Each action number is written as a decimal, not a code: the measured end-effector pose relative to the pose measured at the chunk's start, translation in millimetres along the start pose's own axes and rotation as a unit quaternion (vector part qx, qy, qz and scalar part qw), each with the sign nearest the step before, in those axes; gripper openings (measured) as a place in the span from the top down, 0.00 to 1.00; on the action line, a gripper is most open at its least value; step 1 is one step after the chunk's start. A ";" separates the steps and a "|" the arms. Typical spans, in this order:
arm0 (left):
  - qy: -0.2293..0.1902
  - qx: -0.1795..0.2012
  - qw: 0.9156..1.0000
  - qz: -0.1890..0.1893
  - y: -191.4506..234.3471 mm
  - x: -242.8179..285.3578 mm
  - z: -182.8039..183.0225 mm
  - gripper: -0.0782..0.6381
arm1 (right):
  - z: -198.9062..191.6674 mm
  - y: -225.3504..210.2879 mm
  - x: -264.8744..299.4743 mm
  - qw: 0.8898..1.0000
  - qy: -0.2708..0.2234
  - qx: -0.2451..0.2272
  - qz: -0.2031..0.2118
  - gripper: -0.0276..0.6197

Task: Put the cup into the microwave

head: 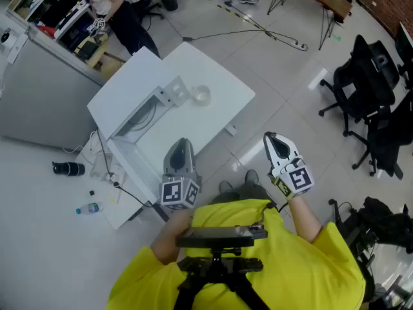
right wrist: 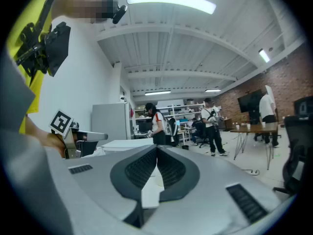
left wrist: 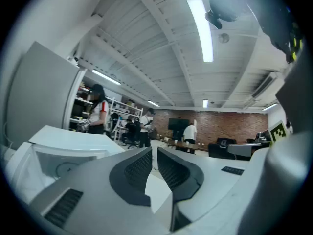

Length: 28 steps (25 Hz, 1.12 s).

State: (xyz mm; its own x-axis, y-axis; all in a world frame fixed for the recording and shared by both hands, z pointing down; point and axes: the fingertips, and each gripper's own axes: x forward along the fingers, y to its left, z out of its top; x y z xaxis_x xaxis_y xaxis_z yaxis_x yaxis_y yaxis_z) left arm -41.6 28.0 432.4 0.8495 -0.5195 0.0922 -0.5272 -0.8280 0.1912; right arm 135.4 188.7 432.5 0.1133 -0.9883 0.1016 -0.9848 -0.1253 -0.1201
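The cup (head: 201, 95) is small and pale, hard to make out against the white table (head: 226, 86). It stands toward the table's far side, just beside the microwave (head: 126, 92), whose opening is only partly seen. The left gripper (head: 181, 144) hangs over the table's near edge, its jaws almost together and holding nothing. The right gripper (head: 271, 139) is over open floor (head: 290, 63), its jaws pressed together and empty.

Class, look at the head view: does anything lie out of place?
Yes. A small clear bottle and a black cylinder lie on their sides on the floor, left of the white table, as if dropped.
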 end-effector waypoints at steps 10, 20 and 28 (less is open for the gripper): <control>0.006 -0.015 0.984 0.176 121.8 20.5 -35.9 0.85 | -77.5 -12.0 201.0 0.994 0.060 -0.021 0.092 0.36; 0.056 -0.036 0.975 0.212 138.6 90.9 -86.8 0.85 | -253.8 -63.5 386.4 0.983 0.164 -0.035 0.077 0.05; 0.089 -0.036 0.970 0.225 152.8 104.3 -113.1 0.86 | -302.0 -63.4 439.9 0.981 0.177 -0.040 0.064 0.21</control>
State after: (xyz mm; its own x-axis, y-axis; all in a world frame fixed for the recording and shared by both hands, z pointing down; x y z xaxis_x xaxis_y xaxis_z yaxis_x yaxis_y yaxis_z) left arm -31.0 -128.8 581.8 0.5280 -0.7744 0.3486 -0.8476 -0.5061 0.1594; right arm 208.0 -212.0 783.1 -0.0508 -0.9015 0.4297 -0.9967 0.0186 -0.0787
